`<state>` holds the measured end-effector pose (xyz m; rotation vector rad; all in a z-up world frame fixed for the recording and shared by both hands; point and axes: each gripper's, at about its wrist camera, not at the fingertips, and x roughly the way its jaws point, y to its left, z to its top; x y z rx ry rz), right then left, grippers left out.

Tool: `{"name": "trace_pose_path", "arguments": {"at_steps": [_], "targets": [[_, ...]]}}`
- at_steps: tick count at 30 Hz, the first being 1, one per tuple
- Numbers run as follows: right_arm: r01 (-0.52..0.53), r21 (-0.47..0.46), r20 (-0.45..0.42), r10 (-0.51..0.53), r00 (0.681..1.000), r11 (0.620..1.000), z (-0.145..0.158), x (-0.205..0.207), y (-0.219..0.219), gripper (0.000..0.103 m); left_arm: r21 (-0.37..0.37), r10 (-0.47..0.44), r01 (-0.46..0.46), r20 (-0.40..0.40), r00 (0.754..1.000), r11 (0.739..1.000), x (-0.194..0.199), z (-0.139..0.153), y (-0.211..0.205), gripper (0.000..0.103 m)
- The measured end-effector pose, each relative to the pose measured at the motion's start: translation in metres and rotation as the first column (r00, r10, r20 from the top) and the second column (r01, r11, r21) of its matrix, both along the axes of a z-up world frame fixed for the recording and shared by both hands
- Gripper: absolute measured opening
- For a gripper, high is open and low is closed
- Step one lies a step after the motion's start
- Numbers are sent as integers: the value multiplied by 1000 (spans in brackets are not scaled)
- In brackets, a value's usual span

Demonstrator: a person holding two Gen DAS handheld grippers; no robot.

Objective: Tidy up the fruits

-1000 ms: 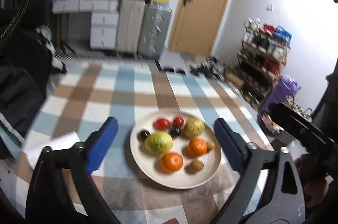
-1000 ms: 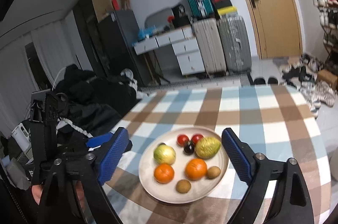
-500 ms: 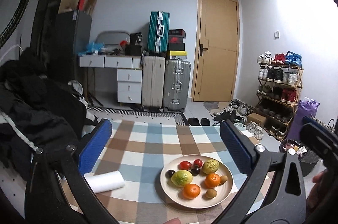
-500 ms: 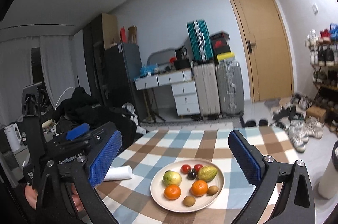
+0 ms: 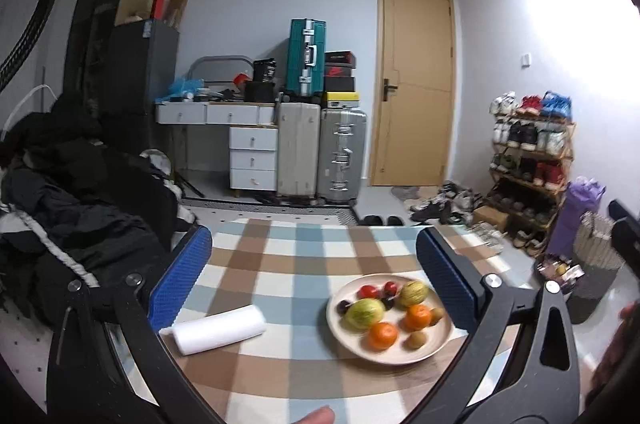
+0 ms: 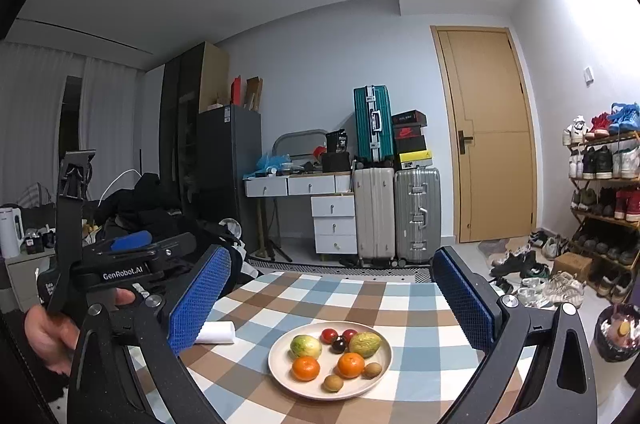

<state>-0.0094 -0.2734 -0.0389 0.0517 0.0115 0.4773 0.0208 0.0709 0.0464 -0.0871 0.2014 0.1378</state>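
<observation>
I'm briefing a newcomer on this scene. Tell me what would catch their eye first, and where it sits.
The plate of bright fruit stands out first, on the checked tablecloth near the table's near edge, with two oranges at its front. A white roll lies on the cloth to the plate's left. Behind the table, a teal suitcase stands on paler ones by the wooden door.

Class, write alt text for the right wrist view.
A beige plate of mixed fruit sits on a checked tablecloth, framed by the open blue-padded right tool holding nothing. A white roll lies left of the plate; suitcases stand behind.
</observation>
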Motion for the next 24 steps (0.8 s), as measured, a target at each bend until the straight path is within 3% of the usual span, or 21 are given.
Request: {"name": "trace_pose_path", "arguments": {"at_steps": [11, 15, 24], "targets": [[56, -57, 15, -55, 998, 997, -29, -13, 6, 103, 27, -11, 11, -19, 1000, 1000, -9, -53, 10, 102], [65, -61, -2, -65, 998, 996, -45, -8, 7, 103, -11, -12, 11, -49, 999, 1000, -3, -76, 18, 102], [79, -129, -46, -85, 995, 989, -79, 6, 15, 103, 13, 5, -4, -90, 996, 1000, 18, -116, 24, 102]]}}
